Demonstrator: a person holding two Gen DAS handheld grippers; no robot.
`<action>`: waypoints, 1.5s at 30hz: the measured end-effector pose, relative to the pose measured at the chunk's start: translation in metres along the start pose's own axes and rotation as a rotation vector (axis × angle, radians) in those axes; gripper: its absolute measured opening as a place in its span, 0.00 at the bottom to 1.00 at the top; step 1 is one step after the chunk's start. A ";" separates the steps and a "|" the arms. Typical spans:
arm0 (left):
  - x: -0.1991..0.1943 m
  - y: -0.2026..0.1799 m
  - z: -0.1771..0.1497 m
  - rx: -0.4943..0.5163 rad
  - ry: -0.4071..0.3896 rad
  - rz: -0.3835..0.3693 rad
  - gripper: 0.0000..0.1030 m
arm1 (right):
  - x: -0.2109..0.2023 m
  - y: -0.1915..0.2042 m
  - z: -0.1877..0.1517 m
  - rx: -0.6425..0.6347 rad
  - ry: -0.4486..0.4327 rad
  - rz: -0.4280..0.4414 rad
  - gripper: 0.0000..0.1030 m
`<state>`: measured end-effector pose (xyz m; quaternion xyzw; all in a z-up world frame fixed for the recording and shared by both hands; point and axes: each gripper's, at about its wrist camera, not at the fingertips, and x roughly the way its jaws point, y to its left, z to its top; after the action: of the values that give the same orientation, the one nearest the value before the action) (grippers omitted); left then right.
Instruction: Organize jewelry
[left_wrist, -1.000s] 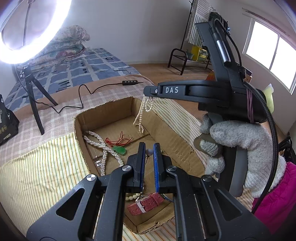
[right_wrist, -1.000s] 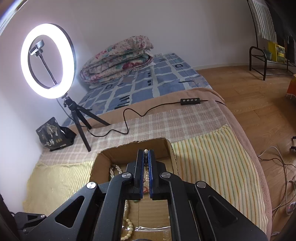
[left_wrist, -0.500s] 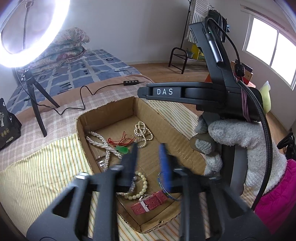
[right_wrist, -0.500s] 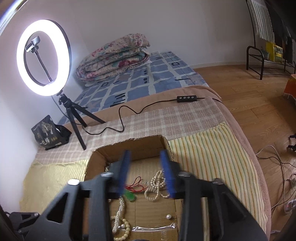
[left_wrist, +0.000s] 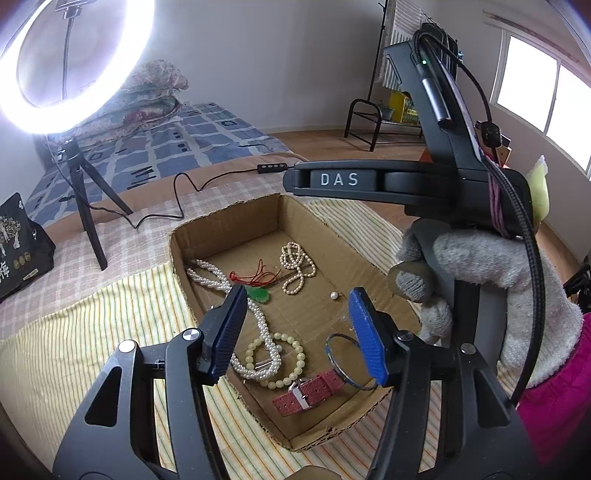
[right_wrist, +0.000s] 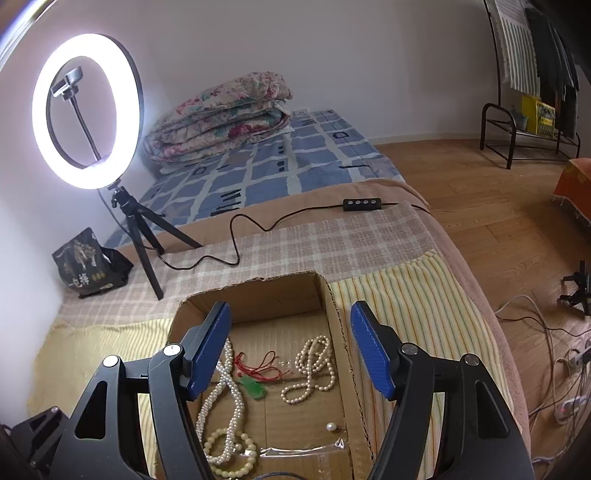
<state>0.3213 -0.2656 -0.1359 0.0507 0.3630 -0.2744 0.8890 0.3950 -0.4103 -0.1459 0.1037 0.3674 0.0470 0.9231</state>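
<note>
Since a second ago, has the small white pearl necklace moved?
Yes. The small white pearl necklace then hung from the right gripper over the brown cardboard box; it now lies on the floor near the far wall.

White walls (right_wrist: 369, 55); wood floor (right_wrist: 498, 206); lit ring light (right_wrist: 86, 110) on tripod; folded quilt (right_wrist: 221, 114); bright window (left_wrist: 535, 96).

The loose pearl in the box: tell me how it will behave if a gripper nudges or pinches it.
The pearl looks round and smooth, so a nudge would probably send it rolling across the flat box floor. It is small beside the pads, so a pinch may squirt it out. It lies apart from the necklace, so nothing should drag along.
</note>
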 end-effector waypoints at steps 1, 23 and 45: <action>-0.001 0.000 -0.001 0.000 0.000 0.003 0.60 | -0.001 0.000 0.000 -0.001 0.001 -0.004 0.70; -0.075 0.013 -0.006 -0.011 -0.070 0.064 0.70 | -0.071 0.039 0.004 -0.107 -0.088 -0.116 0.76; -0.194 0.027 -0.029 -0.001 -0.186 0.112 0.85 | -0.175 0.099 -0.039 -0.177 -0.206 -0.247 0.79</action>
<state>0.2034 -0.1471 -0.0291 0.0447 0.2755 -0.2275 0.9329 0.2398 -0.3366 -0.0343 -0.0194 0.2753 -0.0453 0.9601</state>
